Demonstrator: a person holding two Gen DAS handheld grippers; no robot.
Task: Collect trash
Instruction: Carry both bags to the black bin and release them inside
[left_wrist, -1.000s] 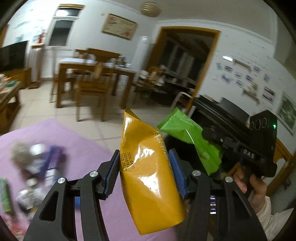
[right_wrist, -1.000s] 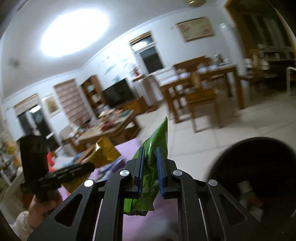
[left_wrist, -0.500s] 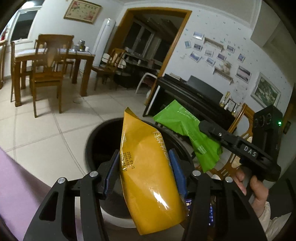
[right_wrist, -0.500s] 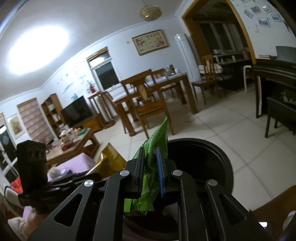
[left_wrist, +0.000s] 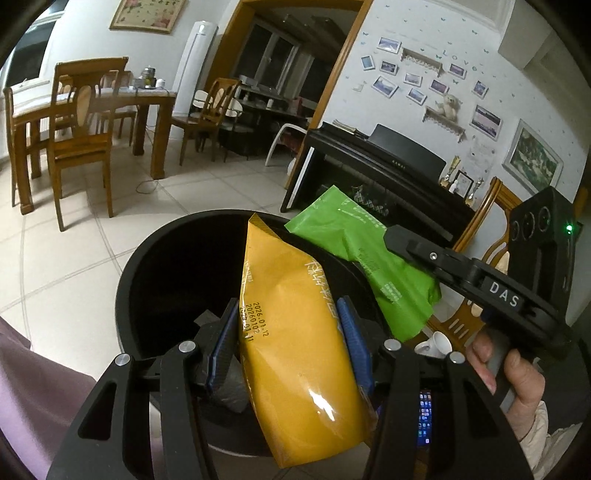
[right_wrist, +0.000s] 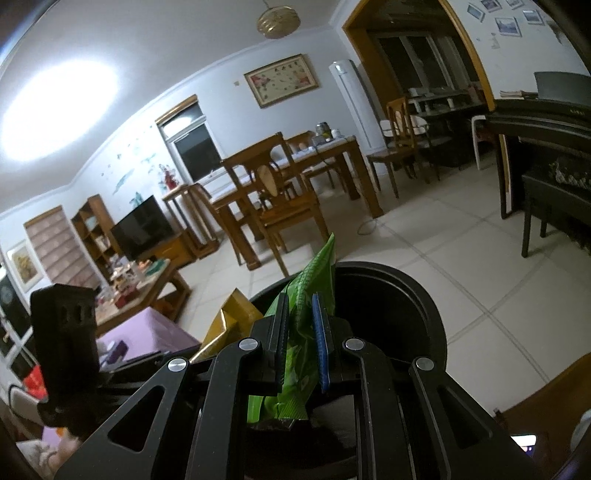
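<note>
The yellow snack bag (left_wrist: 299, 354) stands upright between the blue pads of my left gripper (left_wrist: 291, 332), jaws squeezed onto it, right over the mouth of the black trash bin (left_wrist: 155, 258). Just beside it, the green wrapper (left_wrist: 365, 254) hangs over the bin's far rim, clamped flat in my right gripper (right_wrist: 301, 332), jaws tight on the crumpled film. My right hand (left_wrist: 517, 373) wraps the handle. Inside the bin, some grey scraps (left_wrist: 229, 387) lie low. Beyond, tiled floor (left_wrist: 66, 251), a wooden dining table (left_wrist: 122, 99) with chairs, and a black piano (left_wrist: 369, 173) by the wall.
</note>
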